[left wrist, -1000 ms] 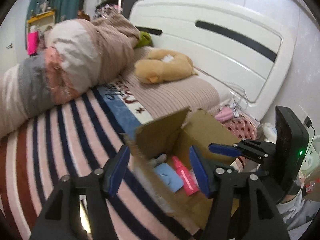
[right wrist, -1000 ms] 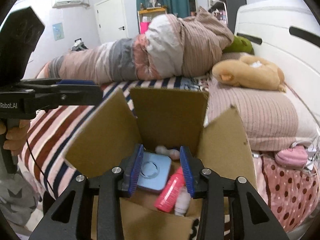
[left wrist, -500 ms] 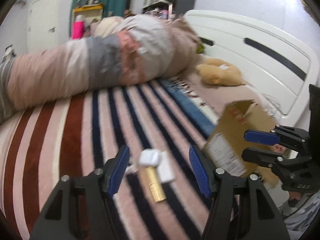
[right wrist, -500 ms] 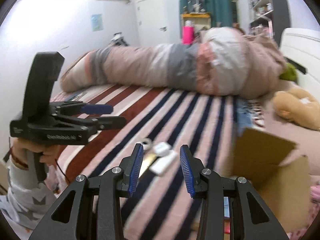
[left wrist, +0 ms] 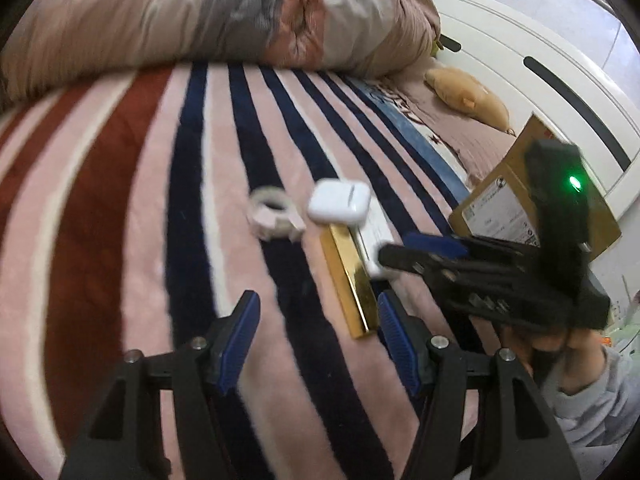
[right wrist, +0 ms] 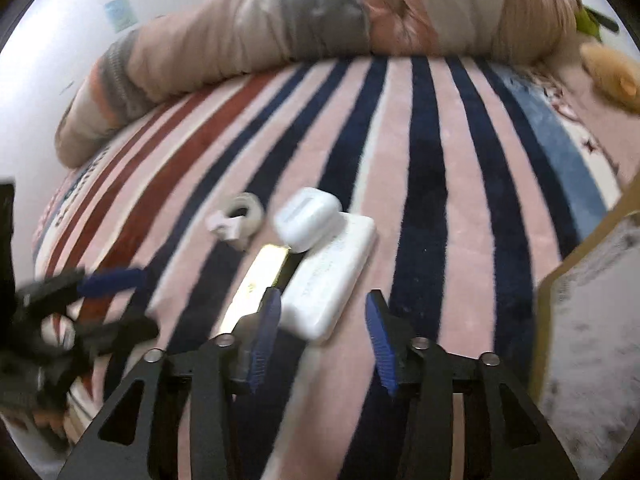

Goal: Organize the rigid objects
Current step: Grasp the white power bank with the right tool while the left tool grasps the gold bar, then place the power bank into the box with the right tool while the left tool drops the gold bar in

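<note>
On the striped blanket lie a white earbud case (left wrist: 339,203) (right wrist: 307,218), a white flat box (right wrist: 330,276) (left wrist: 374,236), a gold bar-shaped box (left wrist: 352,276) (right wrist: 260,280) and a tape roll (left wrist: 270,216) (right wrist: 240,218). My left gripper (left wrist: 316,336) is open and empty, just short of the gold box. My right gripper (right wrist: 322,332) is open and empty, its jaws just before the near end of the white flat box; it also shows in the left wrist view (left wrist: 424,248).
An open cardboard box (left wrist: 520,200) (right wrist: 592,280) stands at the right. A rolled duvet (left wrist: 200,12) lies along the far side of the bed. A tan plush toy (left wrist: 468,96) rests by the white headboard (left wrist: 560,60).
Both grippers have swung away from the cardboard box and dropped low toward the cluster of items on the blanket. The items now lie much closer to the fingertips.
</note>
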`<state>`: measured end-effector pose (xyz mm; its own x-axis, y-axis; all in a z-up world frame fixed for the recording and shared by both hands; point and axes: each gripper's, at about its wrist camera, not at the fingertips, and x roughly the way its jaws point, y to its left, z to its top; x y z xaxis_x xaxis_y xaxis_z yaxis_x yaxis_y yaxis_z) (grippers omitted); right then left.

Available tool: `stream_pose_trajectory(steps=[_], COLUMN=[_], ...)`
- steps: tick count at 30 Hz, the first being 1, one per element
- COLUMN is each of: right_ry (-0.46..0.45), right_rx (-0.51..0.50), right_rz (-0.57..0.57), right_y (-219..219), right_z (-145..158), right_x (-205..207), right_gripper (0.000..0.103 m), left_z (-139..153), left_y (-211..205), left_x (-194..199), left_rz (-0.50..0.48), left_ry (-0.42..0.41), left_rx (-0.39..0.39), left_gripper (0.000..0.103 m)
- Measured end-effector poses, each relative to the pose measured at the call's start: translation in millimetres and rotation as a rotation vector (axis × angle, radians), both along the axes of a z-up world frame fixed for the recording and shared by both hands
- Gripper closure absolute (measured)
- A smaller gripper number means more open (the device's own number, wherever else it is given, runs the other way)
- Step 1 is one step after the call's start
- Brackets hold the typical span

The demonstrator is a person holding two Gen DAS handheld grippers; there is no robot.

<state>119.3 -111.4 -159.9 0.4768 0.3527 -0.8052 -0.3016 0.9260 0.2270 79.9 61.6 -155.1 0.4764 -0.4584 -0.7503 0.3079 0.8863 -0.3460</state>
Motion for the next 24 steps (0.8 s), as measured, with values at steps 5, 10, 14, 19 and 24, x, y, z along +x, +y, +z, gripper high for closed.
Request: stream_pose_trajectory(steps=[5, 10, 14, 19, 24], right_ry=[-0.009, -0.01, 0.023, -0.003, -0.019], right_rx=[-0.019, -0.086, -0.09, -0.134, -0.135], right_rz=[0.021, 0.033, 0.023, 0.017, -0.021], right_y=[8.6, 5.9, -12.4, -16.4, -13.9], right_z=[-10.8, -1.2, 2.9, 2.1, -3.6], right_x=[14.8, 7.2, -11.8, -27.2, -19.2], right_gripper=[0.059, 0.069, 0.069, 0.069, 0.068], left_z=[-16.9, -21.3, -21.8, -29.5, -31.8], left_y=[-9.2, -20.5, -35.0, -53.7, -59.8], left_x=[4.3, 6.3, 10.5, 24.3, 27.7], left_rz=[-0.025, -0.041, -0.063, 0.047, 0.123], left_ry=[0.034, 0.027, 0.022, -0.01, -0.071], left_rx=[-0.047, -0.045, -0.044, 0.068, 0.118], left_gripper=[0.052, 0.055, 0.057, 0.083, 0.087])
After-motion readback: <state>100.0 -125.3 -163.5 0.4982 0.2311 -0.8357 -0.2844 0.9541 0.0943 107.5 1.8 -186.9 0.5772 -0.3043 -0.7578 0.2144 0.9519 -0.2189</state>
